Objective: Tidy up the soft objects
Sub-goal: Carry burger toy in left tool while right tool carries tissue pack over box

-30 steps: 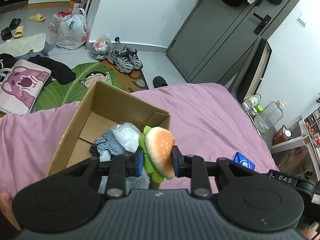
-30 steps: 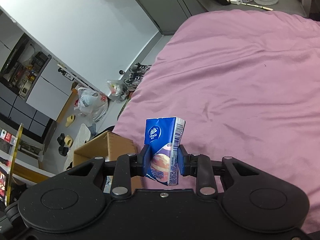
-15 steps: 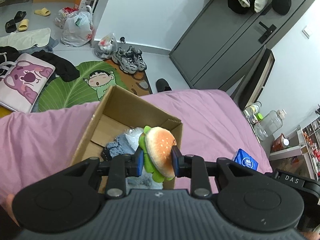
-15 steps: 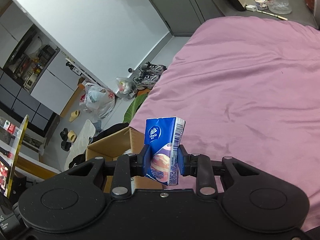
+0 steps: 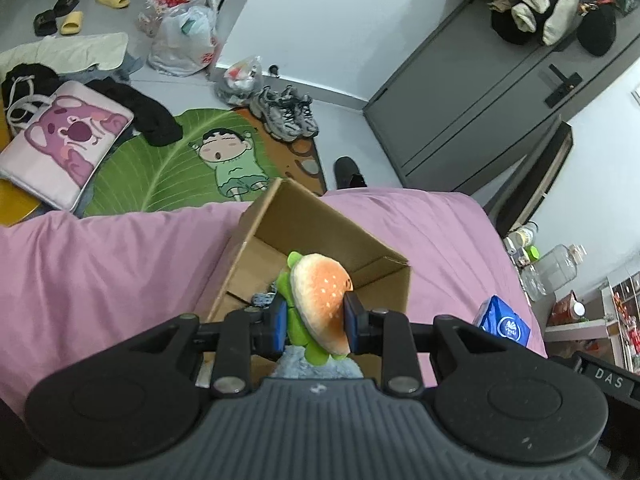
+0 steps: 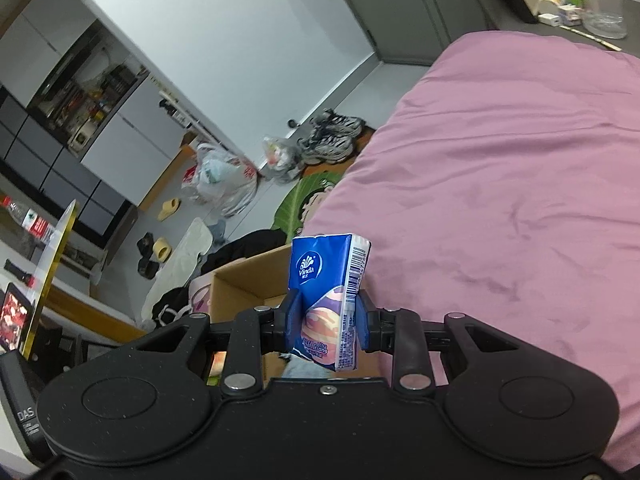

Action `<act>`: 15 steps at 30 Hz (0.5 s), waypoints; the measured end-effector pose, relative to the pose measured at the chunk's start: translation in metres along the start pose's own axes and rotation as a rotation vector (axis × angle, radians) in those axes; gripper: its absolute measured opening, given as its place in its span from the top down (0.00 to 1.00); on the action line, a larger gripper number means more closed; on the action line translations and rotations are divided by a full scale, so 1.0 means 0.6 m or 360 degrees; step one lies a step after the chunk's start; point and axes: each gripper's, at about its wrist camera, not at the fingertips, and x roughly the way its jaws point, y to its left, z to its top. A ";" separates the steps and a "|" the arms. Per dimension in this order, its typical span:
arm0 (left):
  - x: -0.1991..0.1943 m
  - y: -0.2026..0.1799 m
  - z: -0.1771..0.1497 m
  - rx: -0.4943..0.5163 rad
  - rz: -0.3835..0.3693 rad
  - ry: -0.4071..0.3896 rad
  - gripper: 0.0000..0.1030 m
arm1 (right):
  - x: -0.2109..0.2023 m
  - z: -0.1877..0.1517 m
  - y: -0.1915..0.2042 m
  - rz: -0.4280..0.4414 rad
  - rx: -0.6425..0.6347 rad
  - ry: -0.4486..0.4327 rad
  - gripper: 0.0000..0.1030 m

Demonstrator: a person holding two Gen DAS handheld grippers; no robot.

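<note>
Between the pads of the left tongs (image 5: 316, 318) sits a burger plush (image 5: 320, 304), squeezed across its flat sides, its bun edge pointing ahead over the open cardboard box (image 5: 320, 236) just in front, probably for dropping in. The right tongs (image 6: 326, 316) grip a blue tissue pack (image 6: 328, 292) by its narrow sides, long axis upright, the box ahead to the left on the bed (image 6: 500, 180).

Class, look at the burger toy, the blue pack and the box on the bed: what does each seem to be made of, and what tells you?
Burger toy: plush fabric, matte and fuzzy, bulging between the pads. Blue pack: glossy printed plastic film, creased, probably around tissues. Box: brown corrugated cardboard, dull, with folded flaps.
</note>
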 end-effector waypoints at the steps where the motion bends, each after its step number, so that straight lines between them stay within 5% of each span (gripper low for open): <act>1: 0.002 0.003 0.001 -0.0010 0.0007 0.0006 0.72 | 0.003 0.000 0.007 0.0005 -0.0004 0.0007 0.73; 9: 0.007 0.019 0.011 -0.0052 0.0048 0.0018 0.69 | 0.039 -0.002 0.040 0.0047 -0.0022 0.0065 0.73; 12: 0.007 0.026 0.016 -0.0101 0.0014 0.0039 0.53 | 0.051 -0.002 0.053 0.0060 -0.0035 0.0083 0.73; 15: -0.002 0.028 0.022 -0.0110 0.0027 -0.0002 0.49 | 0.060 -0.003 0.062 0.0074 -0.0039 0.0096 0.73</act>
